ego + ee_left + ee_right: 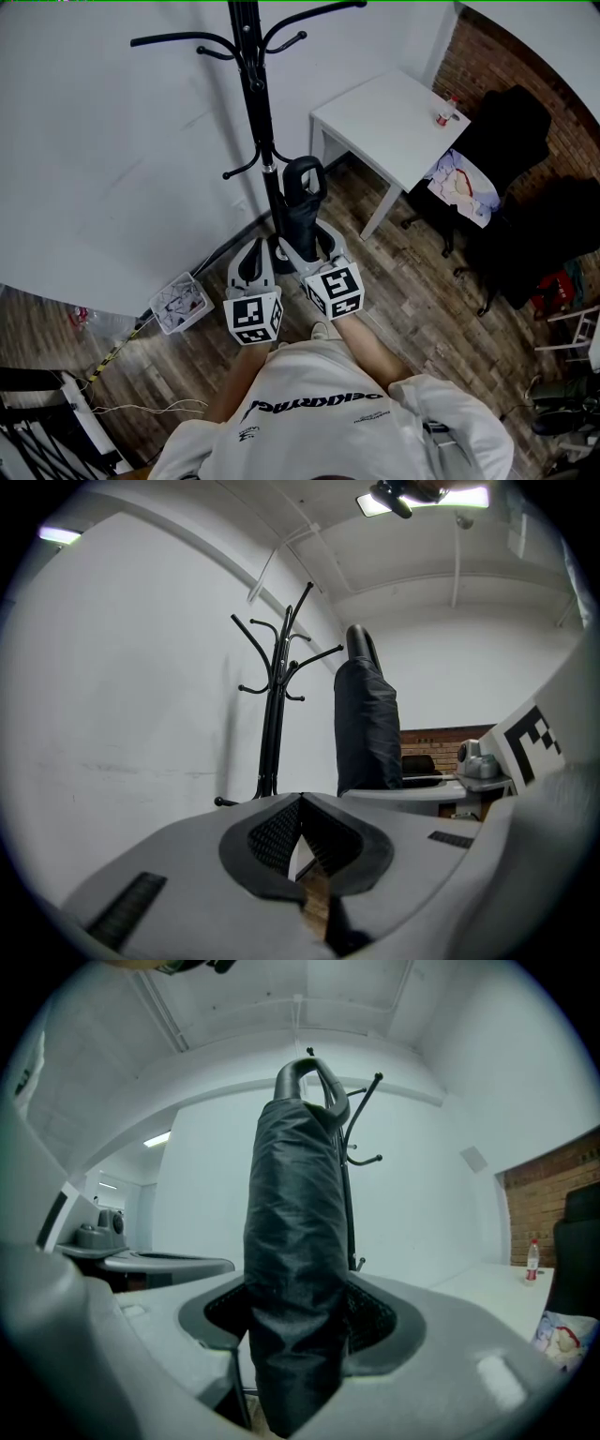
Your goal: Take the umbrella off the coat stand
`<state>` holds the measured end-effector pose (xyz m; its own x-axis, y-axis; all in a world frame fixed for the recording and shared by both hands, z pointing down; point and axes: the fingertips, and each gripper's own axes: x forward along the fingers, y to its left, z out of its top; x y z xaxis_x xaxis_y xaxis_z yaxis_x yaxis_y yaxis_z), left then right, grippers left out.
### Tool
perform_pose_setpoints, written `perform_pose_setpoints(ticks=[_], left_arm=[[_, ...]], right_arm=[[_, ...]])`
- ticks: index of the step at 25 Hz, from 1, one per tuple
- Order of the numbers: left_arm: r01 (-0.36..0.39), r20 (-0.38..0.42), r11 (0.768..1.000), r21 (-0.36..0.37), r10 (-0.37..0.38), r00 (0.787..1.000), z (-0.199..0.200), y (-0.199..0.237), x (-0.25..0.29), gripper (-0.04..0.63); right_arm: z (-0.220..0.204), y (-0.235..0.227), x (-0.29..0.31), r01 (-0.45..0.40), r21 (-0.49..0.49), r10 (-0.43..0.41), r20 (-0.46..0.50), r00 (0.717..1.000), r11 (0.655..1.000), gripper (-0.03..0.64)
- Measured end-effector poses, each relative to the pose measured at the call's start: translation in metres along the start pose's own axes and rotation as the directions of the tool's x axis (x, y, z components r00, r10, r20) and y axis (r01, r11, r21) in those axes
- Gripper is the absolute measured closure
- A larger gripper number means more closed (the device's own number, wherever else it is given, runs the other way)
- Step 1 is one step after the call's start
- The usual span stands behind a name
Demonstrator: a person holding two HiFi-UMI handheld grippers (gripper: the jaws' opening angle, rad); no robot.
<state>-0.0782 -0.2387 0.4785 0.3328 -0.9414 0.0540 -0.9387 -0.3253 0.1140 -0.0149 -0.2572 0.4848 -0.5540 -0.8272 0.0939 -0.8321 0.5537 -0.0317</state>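
- Against the white wall (112, 141), the black coat stand (255, 84) rises ahead of you.
- The folded umbrella (302, 211) stands upright just beside it, perhaps clear of the hooks.
- Your right gripper (300, 1316) clamps the umbrella's fabric between wide-set jaws.
- Your left gripper (302, 832) is closed and empty.

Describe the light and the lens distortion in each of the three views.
Head view: even, soft light, wall bowed by the wide lens, coat stand sharp. Left gripper view: ceiling lamp glares, corners black. Right gripper view: cool bluish cast, umbrella dark against the pale wall, corners black.
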Motion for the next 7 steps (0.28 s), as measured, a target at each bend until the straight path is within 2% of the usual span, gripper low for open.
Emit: perform_pose_setpoints(ticks=[7], left_arm=[[-0.006,0.000,1.000,0.002,0.006,1.000,-0.0014,0.0009,0.0010,0.598]], right_arm=[[-0.0005,-0.0009,-0.0001,-0.003,0.000,0.003,0.008,1.000,1.000,0.343]])
